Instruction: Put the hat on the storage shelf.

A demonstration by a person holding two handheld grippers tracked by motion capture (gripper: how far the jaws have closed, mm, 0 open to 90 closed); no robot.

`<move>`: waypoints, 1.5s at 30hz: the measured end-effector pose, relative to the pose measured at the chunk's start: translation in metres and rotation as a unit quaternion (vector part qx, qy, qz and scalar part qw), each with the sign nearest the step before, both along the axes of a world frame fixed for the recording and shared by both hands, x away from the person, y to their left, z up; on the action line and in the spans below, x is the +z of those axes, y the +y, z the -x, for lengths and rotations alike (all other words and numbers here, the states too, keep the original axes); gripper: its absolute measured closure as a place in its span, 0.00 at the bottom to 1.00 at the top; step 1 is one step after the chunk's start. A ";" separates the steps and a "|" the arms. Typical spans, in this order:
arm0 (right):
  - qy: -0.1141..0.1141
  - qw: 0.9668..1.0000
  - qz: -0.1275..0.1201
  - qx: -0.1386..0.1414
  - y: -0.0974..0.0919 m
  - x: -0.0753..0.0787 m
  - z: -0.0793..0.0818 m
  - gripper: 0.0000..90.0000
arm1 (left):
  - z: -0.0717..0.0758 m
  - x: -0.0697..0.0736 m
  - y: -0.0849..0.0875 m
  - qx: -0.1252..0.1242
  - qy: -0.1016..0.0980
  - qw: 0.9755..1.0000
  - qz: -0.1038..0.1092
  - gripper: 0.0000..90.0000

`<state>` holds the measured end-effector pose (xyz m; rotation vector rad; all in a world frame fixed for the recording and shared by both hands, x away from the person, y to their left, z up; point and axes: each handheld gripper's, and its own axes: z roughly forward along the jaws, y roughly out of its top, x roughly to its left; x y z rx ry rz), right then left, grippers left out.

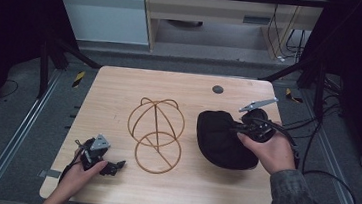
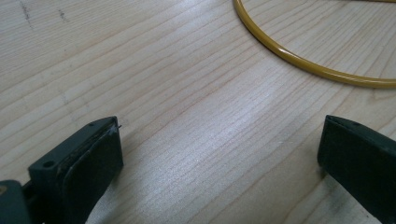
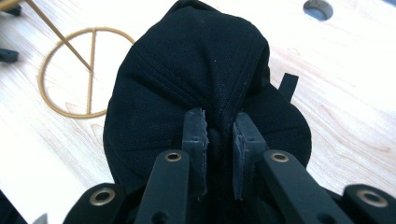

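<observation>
Currently high view: right claw (image 1: pixel 245 127) pinching black cap (image 1: pixel 223 141) at worktop (image 1: pixel 120 83) 3 o'clock. Left claw (image 2: pixel 219 149) view: jaws spread, idle. Right claw view: fabric pinched. Next, probably carry it onto wire stand (image 1: pixel 155 135).

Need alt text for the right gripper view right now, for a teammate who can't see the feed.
The right gripper is shut on a pinched fold of a black cap, seen close up between its two black jaws. Behind the cap, a gold wire stand shows its ring base on the light wooden table.
</observation>
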<state>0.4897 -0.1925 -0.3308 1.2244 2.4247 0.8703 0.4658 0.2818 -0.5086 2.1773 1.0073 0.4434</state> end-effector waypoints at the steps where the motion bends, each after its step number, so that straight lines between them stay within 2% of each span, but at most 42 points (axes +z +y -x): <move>1: -0.002 1.000 -0.003 0.000 -0.002 0.001 0.002 0.87 | 0.000 0.000 0.000 0.000 0.000 1.000 0.000 0.00; 5: -0.005 1.000 -0.011 -0.010 -0.008 0.006 0.006 0.87 | 0.000 0.000 0.000 0.000 0.000 1.000 0.000 0.00; 9: -0.019 0.999 -0.020 -0.016 -0.014 0.015 0.008 0.87 | 0.000 0.000 0.000 0.000 0.000 1.000 0.000 0.00; 22: -0.044 0.998 -0.041 -0.022 -0.026 0.035 0.018 0.87 | 0.000 0.000 0.000 0.000 0.000 1.000 0.000 0.00; 26: -0.045 0.998 -0.041 -0.029 -0.028 0.040 0.020 0.87 | -0.003 0.000 -0.001 0.008 -0.001 1.000 0.003 0.00; 38: -0.060 0.996 -0.051 -0.032 -0.031 0.056 0.025 0.87 | -0.004 0.000 -0.001 0.008 -0.001 1.000 0.002 0.00; 45: -0.068 0.996 -0.057 -0.026 -0.030 0.073 0.028 0.87 | -0.004 0.000 -0.001 0.009 -0.002 1.000 0.002 0.00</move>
